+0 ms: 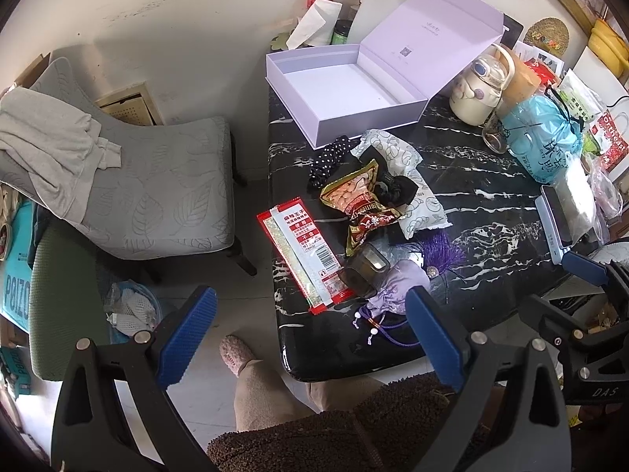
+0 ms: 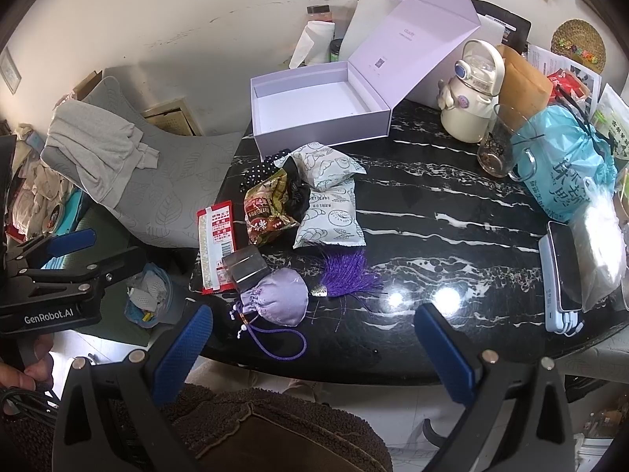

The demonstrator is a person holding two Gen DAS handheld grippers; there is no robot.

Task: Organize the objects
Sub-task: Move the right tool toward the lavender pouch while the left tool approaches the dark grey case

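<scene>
over the near edge of the black marble bench (image 2: pixel 432 204), both grippers hang with nothing between their pads.

left gripper (image 1: pixel 310 334): jaws spread wide, empty, touching nothing. aimed steeply down; its view takes in the bench corner, floor, a slipper (image 1: pixel 235 354) and a grey chair (image 1: pixel 157 196). right pad overlaps the lilac pouch (image 1: pixel 393 287) in view only; contact cannot be told.

right gripper (image 2: pixel 314 346): jaws spread wide, empty, clear of the bench items. its left pad sits over the bench edge near the pouch (image 2: pixel 281 295), apart from it.

items to sort, clustered on the left part of the bench:
- red-and-white packet (image 2: pixel 214 247) at the left edge, lying flat
- peanut bag (image 2: pixel 267 208) just beside it, crumpled
- printed white pouch (image 2: pixel 330 204) right of the peanut bag, partly under black cloth (image 2: pixel 297 192)
- small dark clear box (image 2: pixel 245 267) touching the lilac pouch, resting on the packet's end
- purple tassel (image 2: pixel 346 271) just right of the pouch
- pouch cord (image 2: pixel 275 338) looped toward the near edge

lilac box (image 2: pixel 314 106) stands open and empty at the far left of the bench, lid tilted back.
</scene>
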